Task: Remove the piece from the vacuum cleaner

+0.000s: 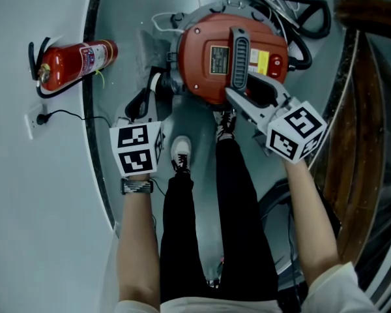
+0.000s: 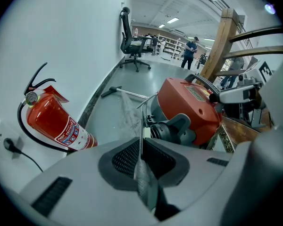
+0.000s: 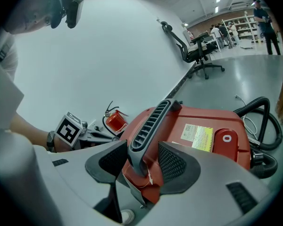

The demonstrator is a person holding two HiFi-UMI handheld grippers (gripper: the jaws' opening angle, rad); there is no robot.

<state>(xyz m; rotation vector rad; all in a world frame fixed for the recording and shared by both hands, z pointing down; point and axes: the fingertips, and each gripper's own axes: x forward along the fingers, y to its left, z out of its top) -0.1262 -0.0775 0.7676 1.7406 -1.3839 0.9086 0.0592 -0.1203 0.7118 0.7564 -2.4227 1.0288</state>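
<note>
The person is standing over a red dome-shaped plastic vacuum cleaner, which is sitting on the smooth grey floor close to the dark strip along the foot of the white wall.

The left gripper is pinching a thin grey translucent sheet between its black cross-hatched pads. The sheet is showing edge-on and running up out of the jaws toward the side of the vacuum cleaner, beside a dark grey round moulded fitting. This sheet is probably the piece to be removed, and it looks limp and flimsy.

The right gripper is straddling the lower end of the dark grey ribbed carry handle. Its jaws are standing apart. One pad is lying against the handle, with a gap showing at the other, so it is steadying rather than clamping.

The step in hand looks like the start of the pull, with the grip made and the body braced. The next move is calling for a slow, straight draw away from the housing, since so thin a sheet could tear or slip.

A glossy red cylindrical fire extinguisher is lying at the wall edge of the floor.
</note>
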